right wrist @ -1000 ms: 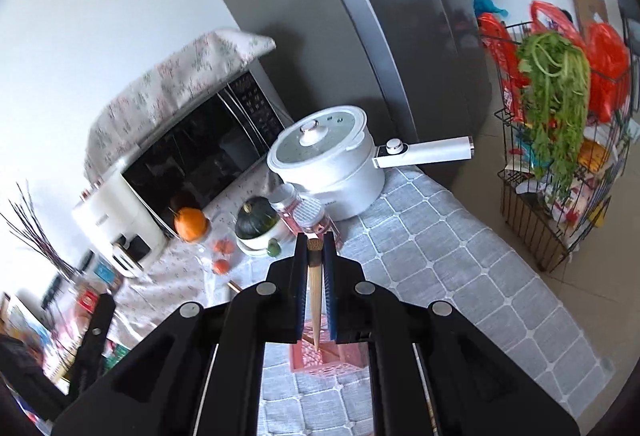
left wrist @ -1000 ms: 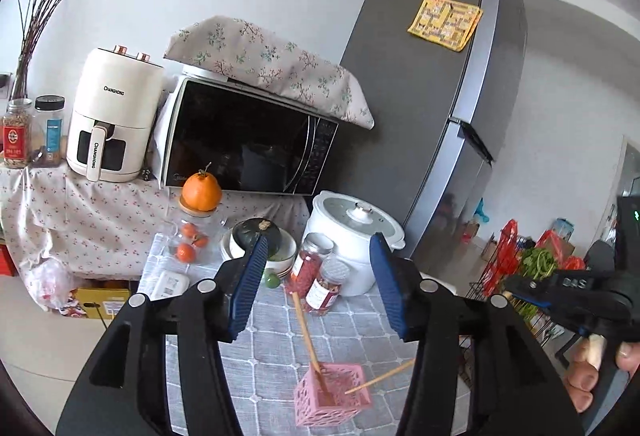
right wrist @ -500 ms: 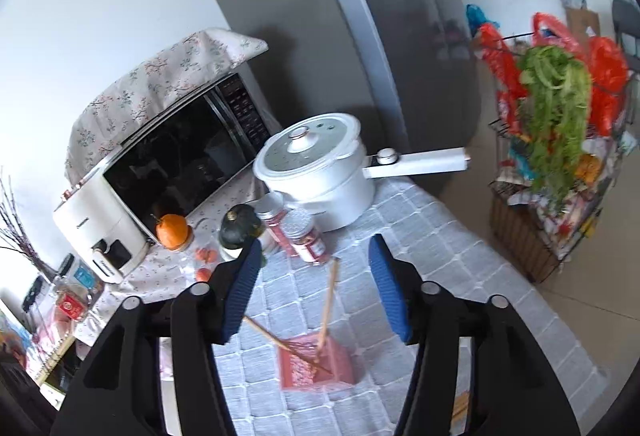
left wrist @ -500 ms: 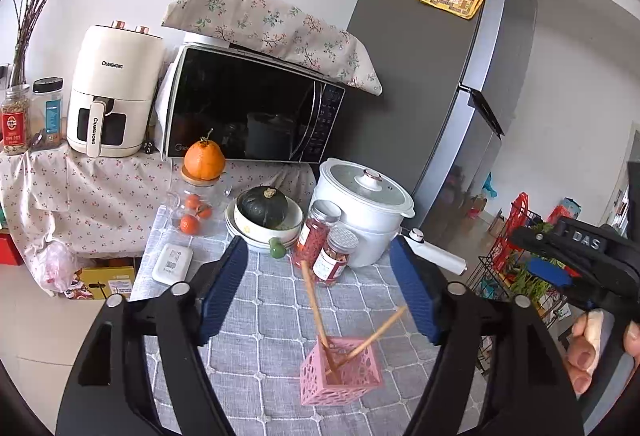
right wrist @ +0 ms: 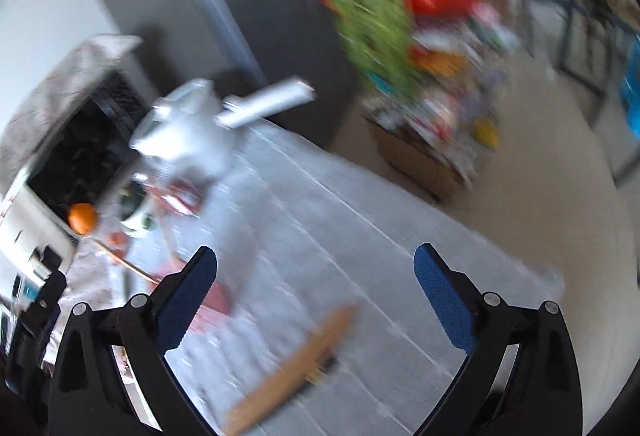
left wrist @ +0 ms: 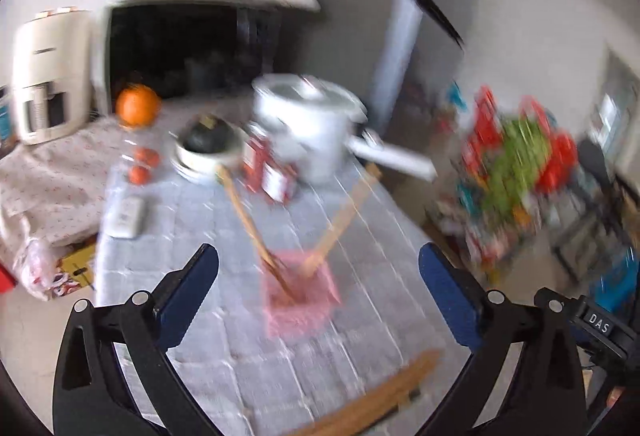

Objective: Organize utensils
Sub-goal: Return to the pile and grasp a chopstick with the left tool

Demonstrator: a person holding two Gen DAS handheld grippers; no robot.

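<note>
A pink mesh holder stands on the grey checked tablecloth with two wooden utensils leaning out of it; its edge shows in the right wrist view. More wooden utensils lie on the cloth near the front, also in the right wrist view. My left gripper is wide open and empty, above and before the holder. My right gripper is wide open and empty over the cloth, right of the holder. Both views are blurred.
A white pot with a long handle, two red jars, a bowl with a dark squash, an orange, a microwave and an air fryer stand at the back. A wire rack with greens stands beyond the table's right edge.
My right gripper let go of the wooden utensil into the pink holder and opened wide. Both grippers have swung down and to the right, and the left one opened wider.
</note>
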